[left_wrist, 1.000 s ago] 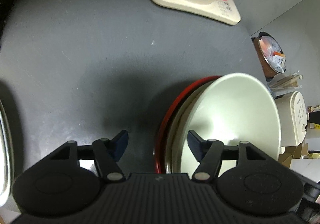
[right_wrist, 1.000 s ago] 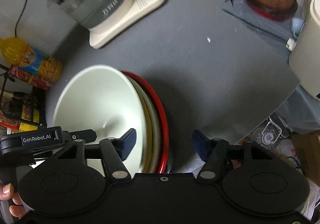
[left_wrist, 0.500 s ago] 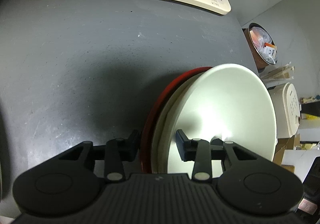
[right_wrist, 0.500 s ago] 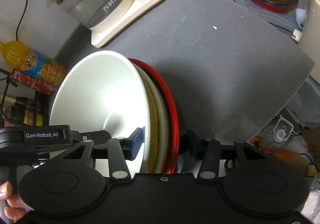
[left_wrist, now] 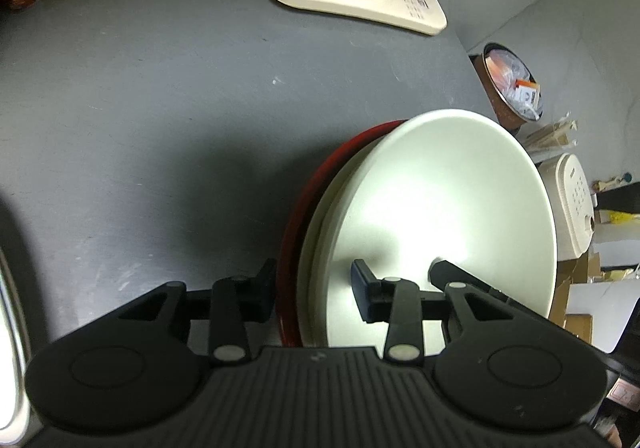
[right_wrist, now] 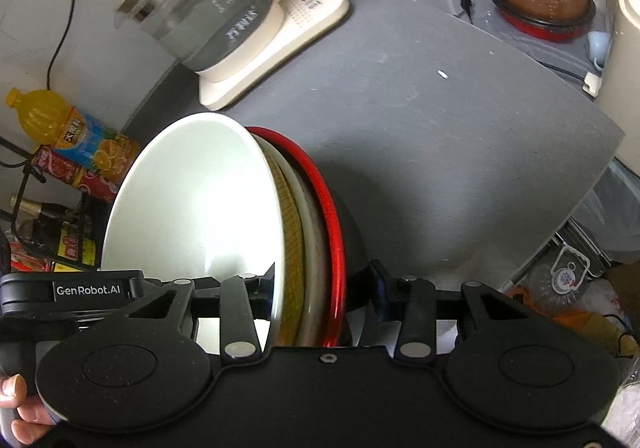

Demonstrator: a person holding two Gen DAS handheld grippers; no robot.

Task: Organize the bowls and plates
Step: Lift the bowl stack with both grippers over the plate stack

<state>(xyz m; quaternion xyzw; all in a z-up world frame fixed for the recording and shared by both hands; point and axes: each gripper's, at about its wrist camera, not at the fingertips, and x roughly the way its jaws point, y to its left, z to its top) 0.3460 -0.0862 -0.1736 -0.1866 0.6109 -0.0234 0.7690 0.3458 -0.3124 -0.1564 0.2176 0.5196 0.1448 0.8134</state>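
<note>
In the left wrist view, I am holding the left gripper [left_wrist: 314, 286] at the lower centre, its jaws pinching the near rim of the stack [left_wrist: 320, 248]: white bowl [left_wrist: 440, 208] on top, red plate [left_wrist: 304, 208] beneath, over the grey surface [left_wrist: 160, 108]. In the right wrist view, I am clamping the right gripper [right_wrist: 324, 284] across the same stack's rim, one jaw inside the bowl, the other under the red plate. I judge I am carrying the stack two-handed; next I need level, matched travel to a resting spot.

Opposed close wrist views; shared plate stack [left_wrist: 440, 208]
</note>
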